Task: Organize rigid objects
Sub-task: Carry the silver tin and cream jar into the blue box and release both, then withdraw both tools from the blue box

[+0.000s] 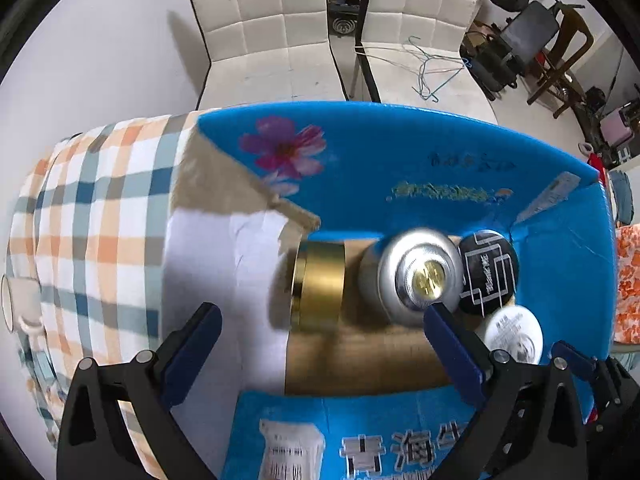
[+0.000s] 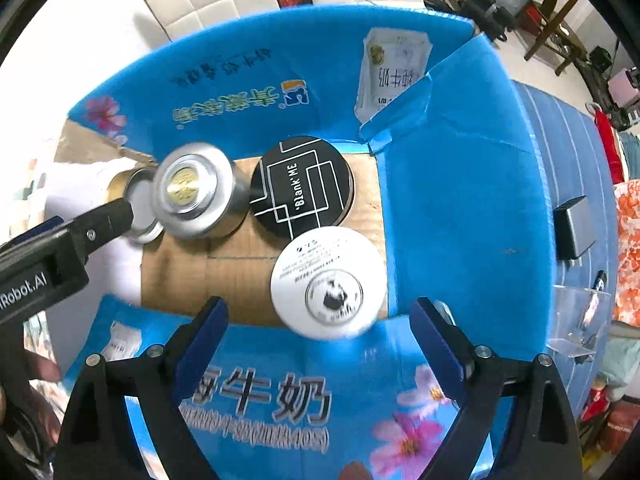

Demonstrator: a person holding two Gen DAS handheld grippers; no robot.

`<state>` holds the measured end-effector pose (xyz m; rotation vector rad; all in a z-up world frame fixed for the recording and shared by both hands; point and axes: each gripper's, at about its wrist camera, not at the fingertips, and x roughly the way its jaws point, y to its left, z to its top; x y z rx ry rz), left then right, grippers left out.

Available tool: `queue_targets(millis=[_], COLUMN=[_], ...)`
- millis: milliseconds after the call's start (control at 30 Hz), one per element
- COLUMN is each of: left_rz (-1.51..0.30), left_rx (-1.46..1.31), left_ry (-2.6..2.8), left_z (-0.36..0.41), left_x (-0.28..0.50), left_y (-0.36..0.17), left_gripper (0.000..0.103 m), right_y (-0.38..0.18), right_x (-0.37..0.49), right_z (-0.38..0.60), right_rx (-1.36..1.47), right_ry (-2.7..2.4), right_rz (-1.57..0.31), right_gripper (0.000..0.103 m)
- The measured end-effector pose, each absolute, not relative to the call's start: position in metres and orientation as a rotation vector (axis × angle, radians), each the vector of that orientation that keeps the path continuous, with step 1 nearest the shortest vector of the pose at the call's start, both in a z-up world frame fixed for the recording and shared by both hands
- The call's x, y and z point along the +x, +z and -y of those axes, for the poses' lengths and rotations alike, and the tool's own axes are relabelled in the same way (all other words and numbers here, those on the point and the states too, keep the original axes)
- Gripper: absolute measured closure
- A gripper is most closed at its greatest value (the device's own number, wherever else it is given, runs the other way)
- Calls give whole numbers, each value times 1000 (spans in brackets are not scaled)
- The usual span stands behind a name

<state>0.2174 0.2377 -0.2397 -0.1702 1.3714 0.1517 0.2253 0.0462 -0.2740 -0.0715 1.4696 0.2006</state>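
We record a bright blue carton [image 2: 460, 184] printed with pink-magenta flowers and white characters, its floor plain brown cardboard. Inside, we note a gold tin [image 1: 320, 284], a silver tin [image 2: 200, 196] with a gold centre emblem, a black round tin [image 2: 302, 188] bearing white line geometry and white lettering, and a white round tin [image 2: 328, 280] with black print. The cloth [image 1: 92, 216] beside the carton is checked orange, blue, grey and white. Both tongs are black with dark blue pads [image 2: 204, 340].

Two white quilted chairs [image 1: 264, 28] stand behind a plaid-clothed table [image 1: 92, 216]; cluttered room beyond.
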Motion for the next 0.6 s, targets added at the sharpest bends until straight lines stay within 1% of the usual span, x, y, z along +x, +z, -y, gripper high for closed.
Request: queue_targets(millis=[267,600], left_rz=[-1303,-1187], left_rx=[-164,-158], left_ry=[154,195], left_z=[-231,-222], left_x=[177,131], left_y=[-203,-135], left_gripper=[0,0], right_y=[-236,-158], right_x=[184,135], right_z=[-42,-37], right_rx=[-107,-77], right_ry=[231,296], right_rz=[-1394,-1263], right_gripper=[9,9])
